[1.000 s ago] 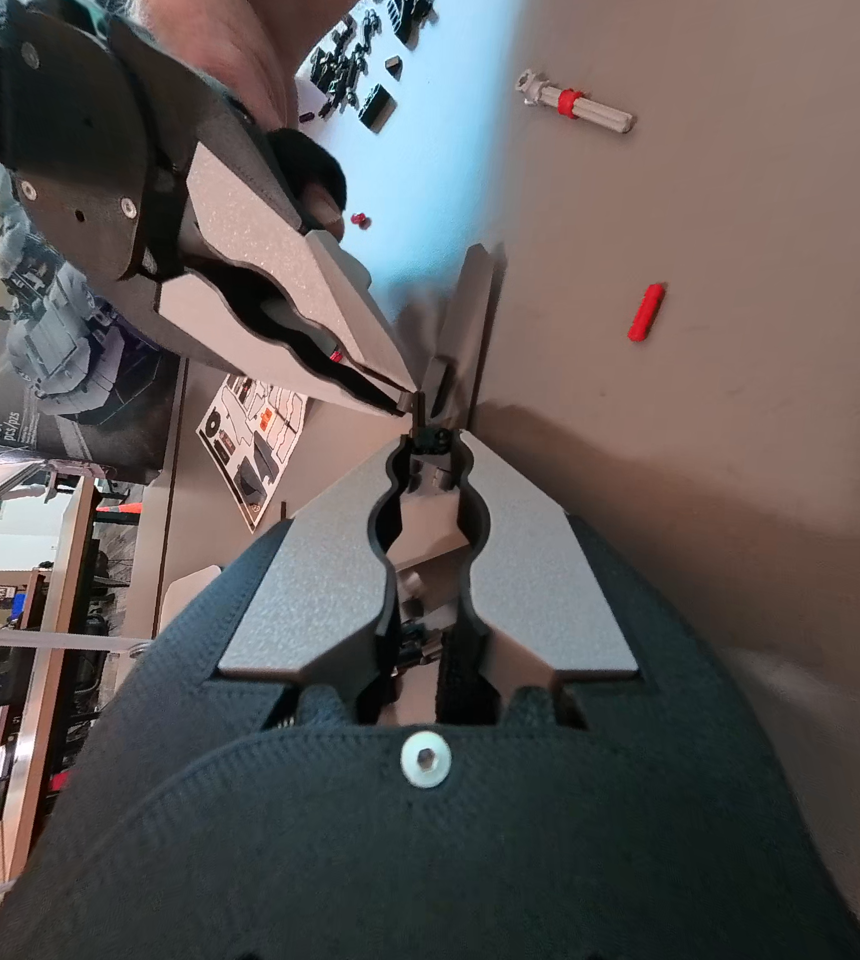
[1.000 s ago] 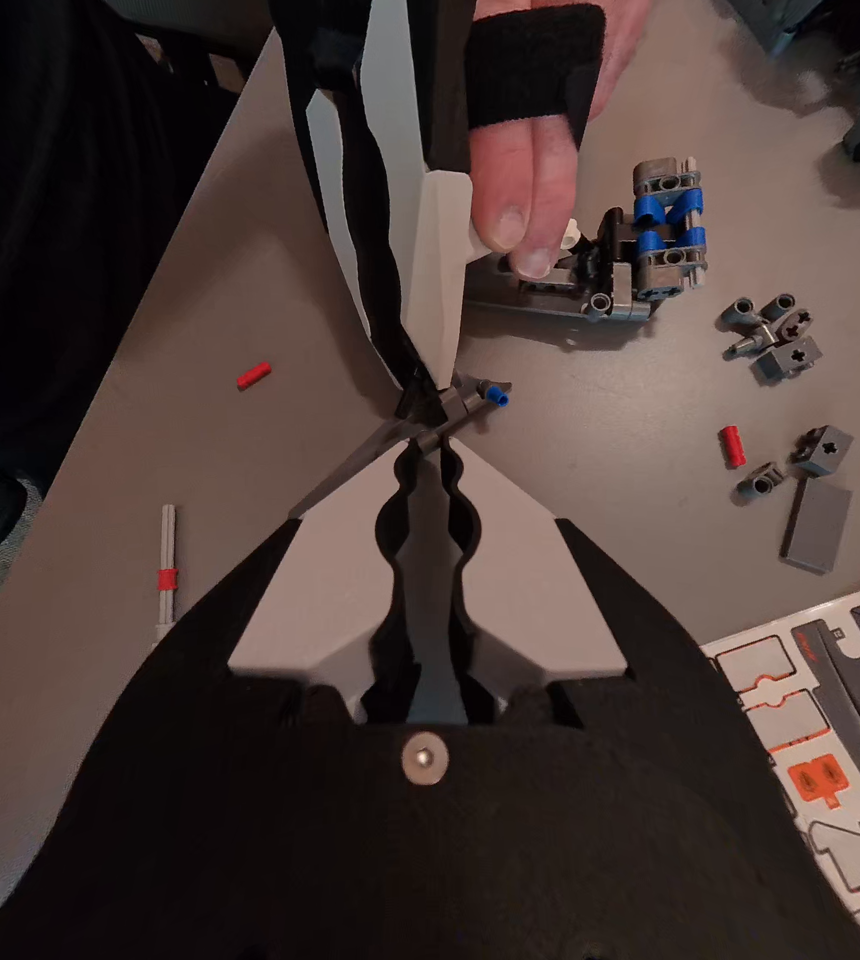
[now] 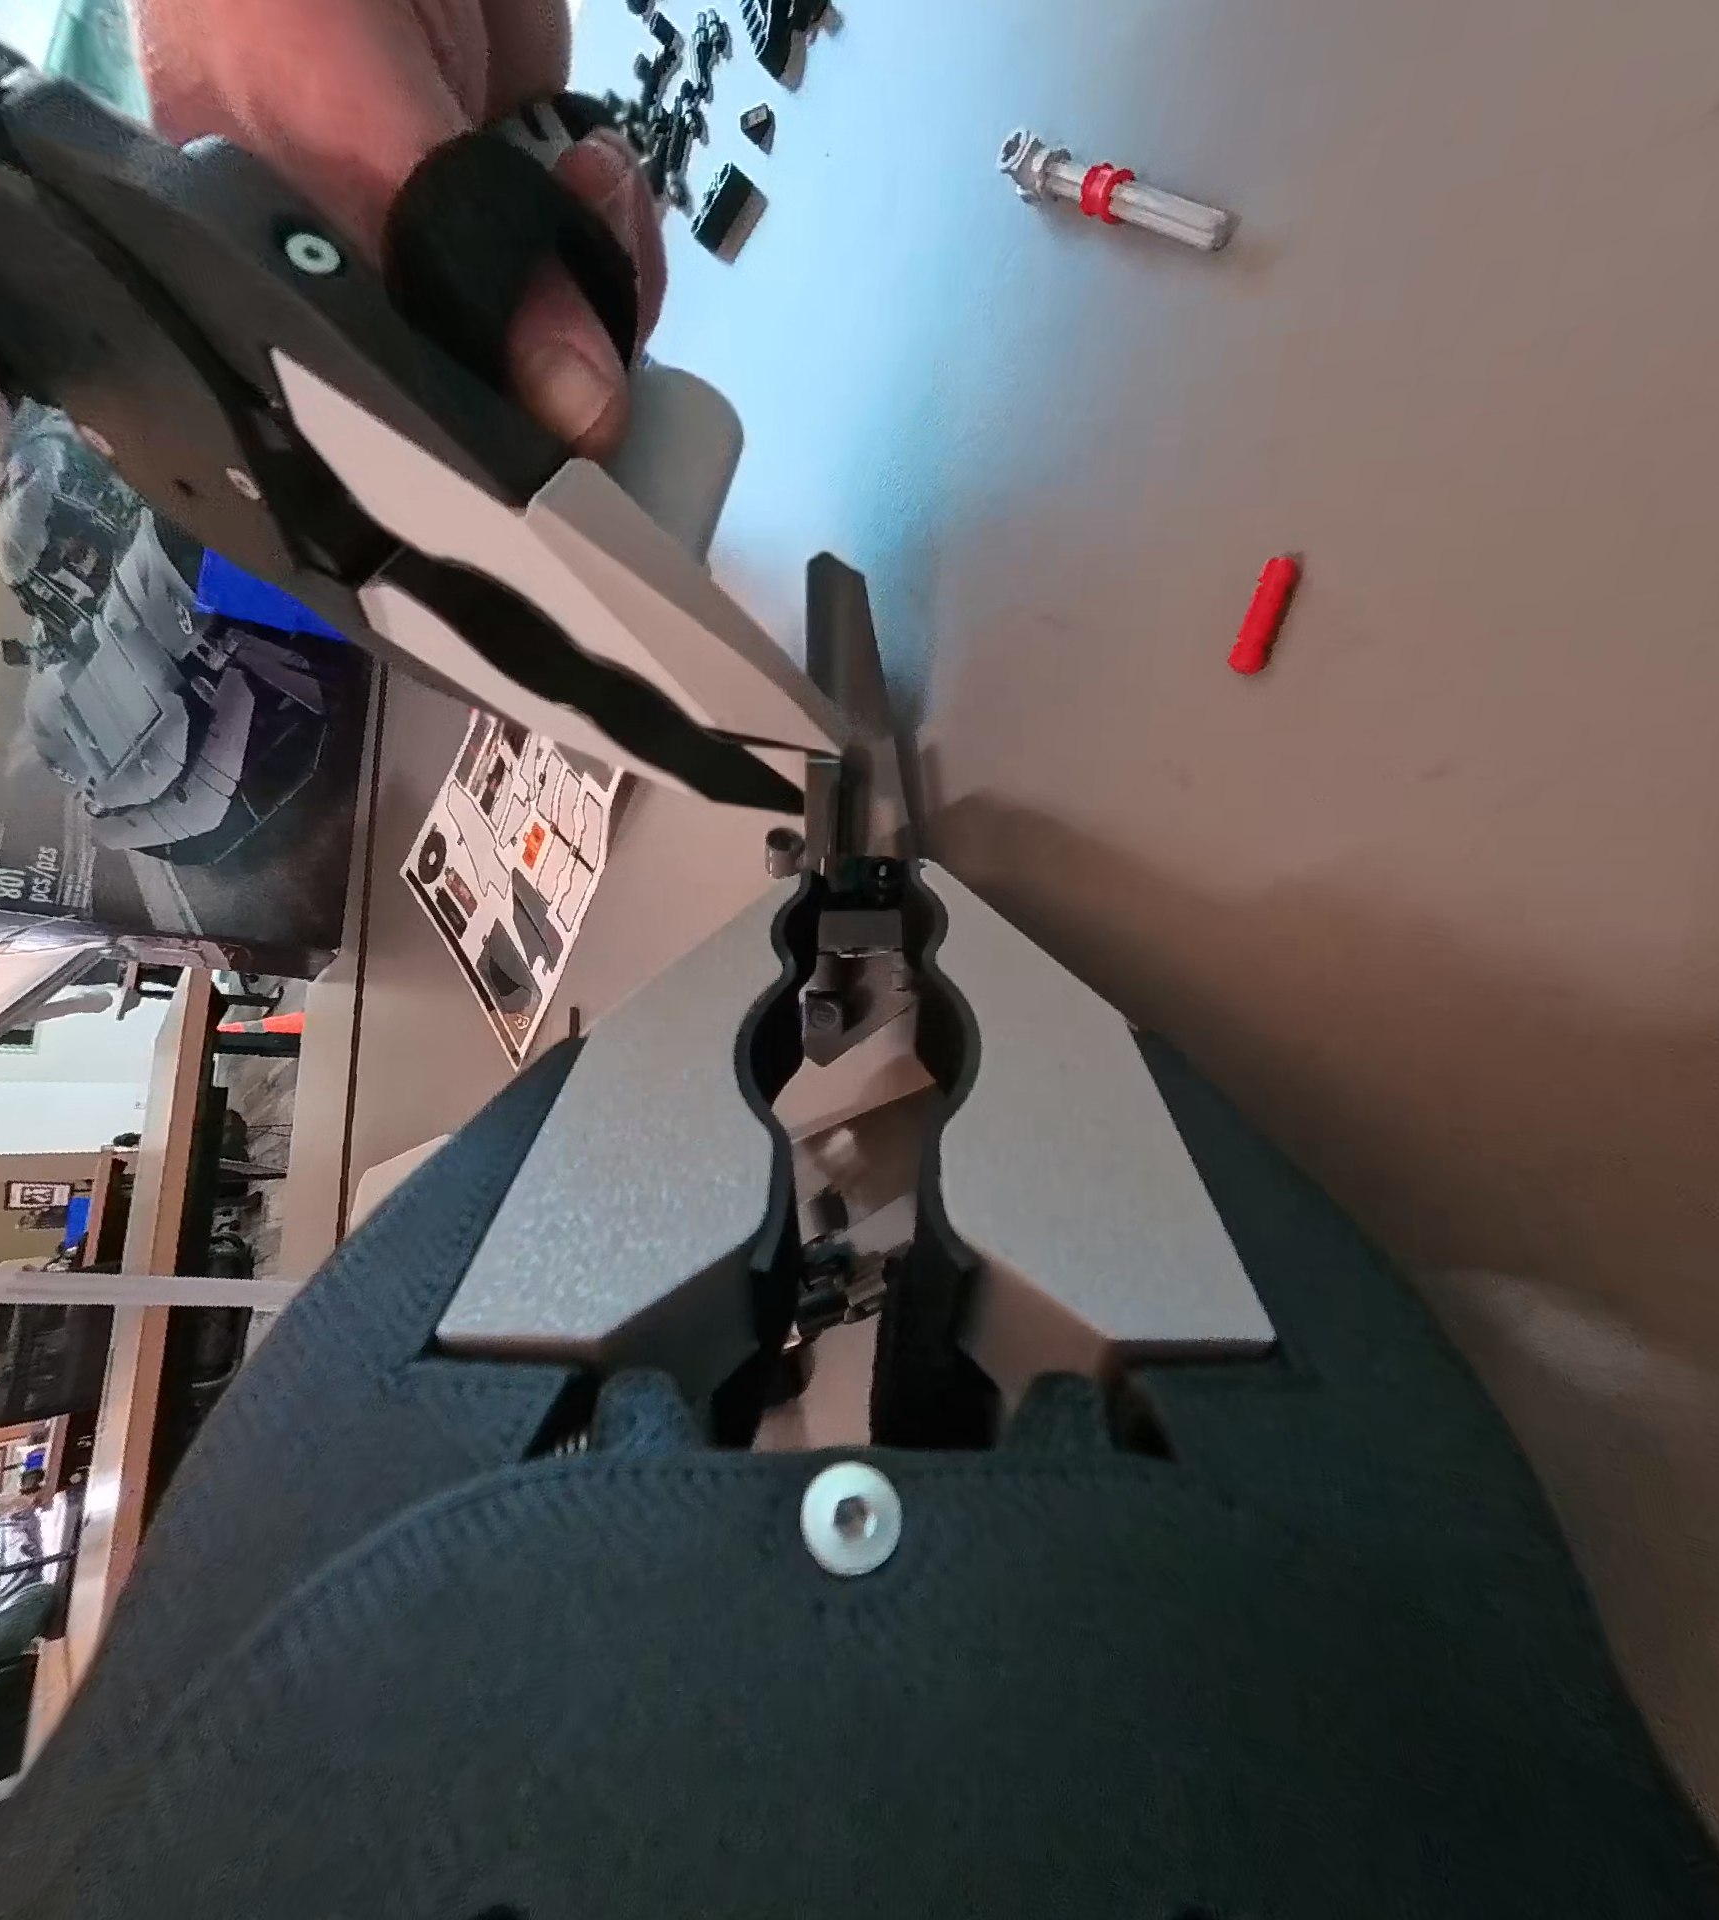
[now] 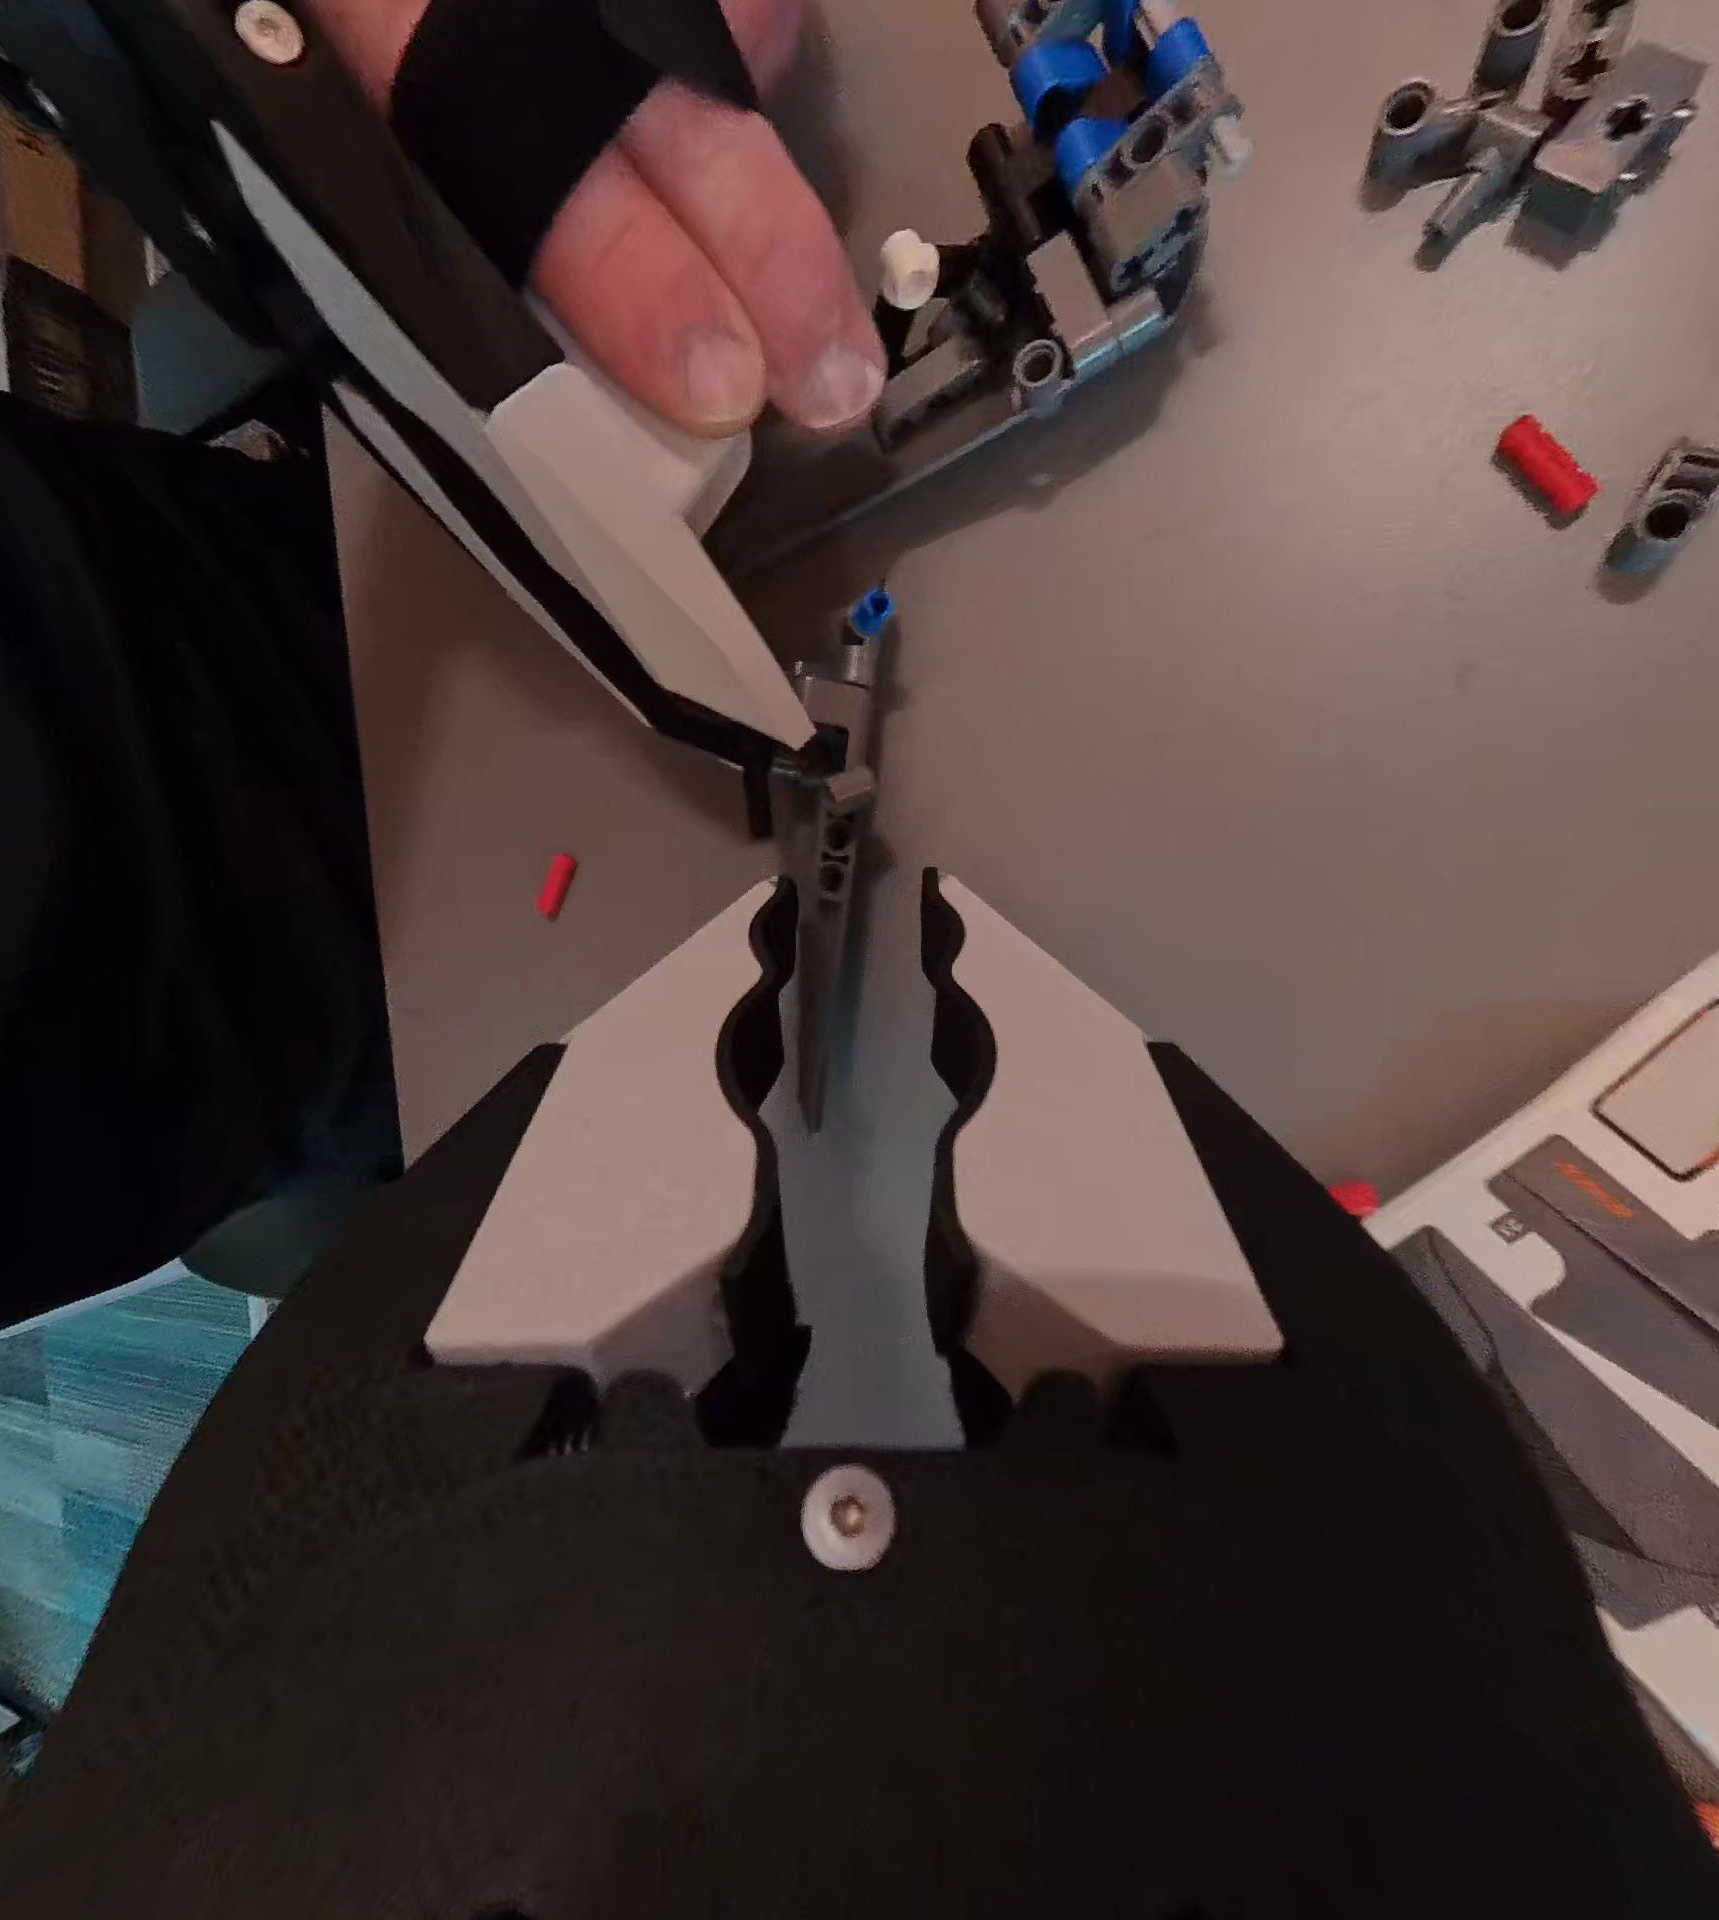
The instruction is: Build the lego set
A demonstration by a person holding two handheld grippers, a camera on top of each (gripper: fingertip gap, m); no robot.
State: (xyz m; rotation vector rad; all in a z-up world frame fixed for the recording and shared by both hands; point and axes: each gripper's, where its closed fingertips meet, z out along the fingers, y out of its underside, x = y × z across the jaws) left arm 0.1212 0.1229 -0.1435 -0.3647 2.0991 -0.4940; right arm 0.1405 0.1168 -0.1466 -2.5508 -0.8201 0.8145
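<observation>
Only container in view was the Lego box [image 3: 107,727], well off to the side of the held sub-assy; seen from outside only, so contents couldn't be told.

Hidden/unclear: in the left wrist view the sub-assy [image 4: 839,810] was mostly masked by the left gripper [image 3: 860,868] fingers, just a black bit and a dark grey blade-like part poking past the tips. Part-built module w/ blue pieces [image 4: 1094,229], beyond the sub-assy, was cut off by the frame edge and partly behind a person's fingers [image 4: 720,301]. Sticker sheet [image 4: 1613,1299] ran out of frame. Heap of black parts [image 3: 709,104] was too small to sort.

Left gripper was clamped tight on the sub-assy's near end, holding it up off the table [image 4: 1250,779]; a blue pin [image 4: 870,611] sat at its far tip. Right gripper [image 4: 852,878] was narrowly parted, the sub-assy's long grey blade hanging between its fingers, closer to one side; contact couldn't be told.

A red pin [image 4: 556,883] lay near the sub-assy; grey axle w/ red bush [image 3: 1115,197] farther away.
</observation>
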